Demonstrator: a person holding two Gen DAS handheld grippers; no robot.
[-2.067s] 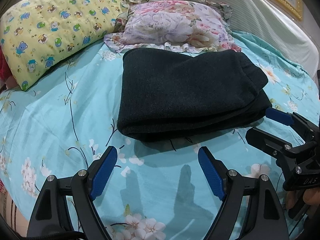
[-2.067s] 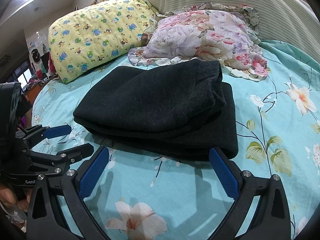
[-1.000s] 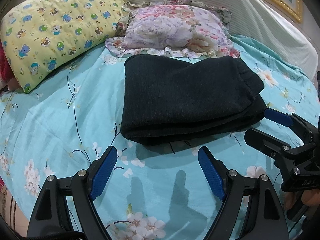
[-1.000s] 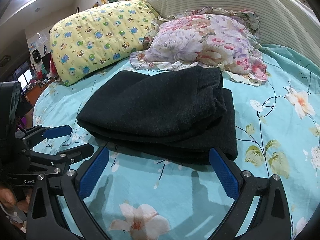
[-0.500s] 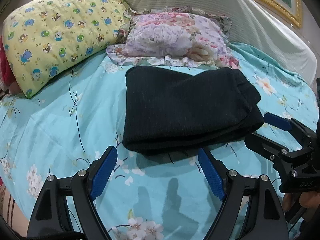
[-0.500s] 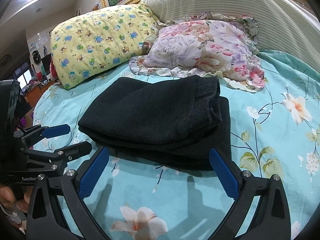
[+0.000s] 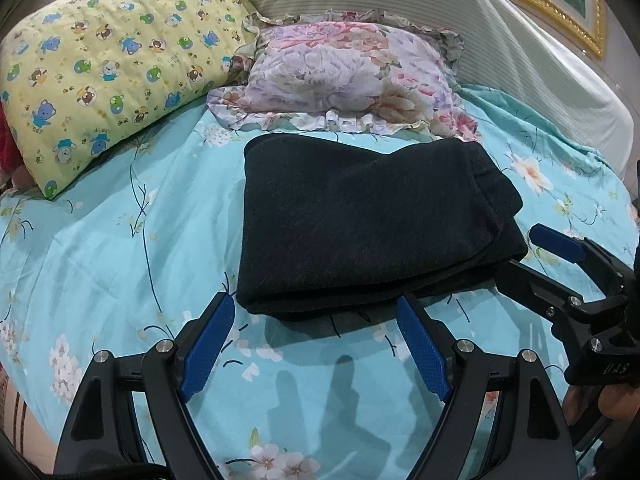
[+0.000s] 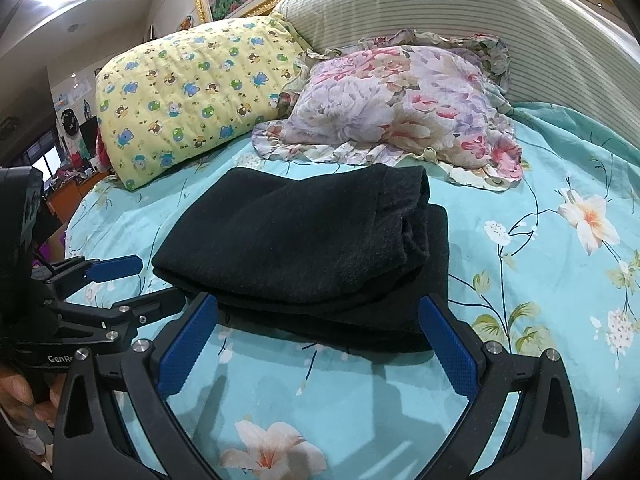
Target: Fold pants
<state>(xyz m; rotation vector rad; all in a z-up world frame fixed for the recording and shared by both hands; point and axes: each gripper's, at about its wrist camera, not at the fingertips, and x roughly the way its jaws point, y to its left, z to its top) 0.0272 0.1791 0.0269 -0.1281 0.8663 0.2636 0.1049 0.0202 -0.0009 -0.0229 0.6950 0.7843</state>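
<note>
Folded dark knit pants (image 7: 360, 224) lie just ahead of both spread, empty hand-held grippers, left (image 7: 316, 346) and right (image 8: 320, 346); soft, limp, likely light, so best pinched at the layered near edge.

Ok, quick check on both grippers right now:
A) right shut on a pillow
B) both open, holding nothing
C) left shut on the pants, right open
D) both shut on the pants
B: the left gripper and right gripper both show blue fingers spread wide, with the folded black pants lying free on the bedsheet.
</note>
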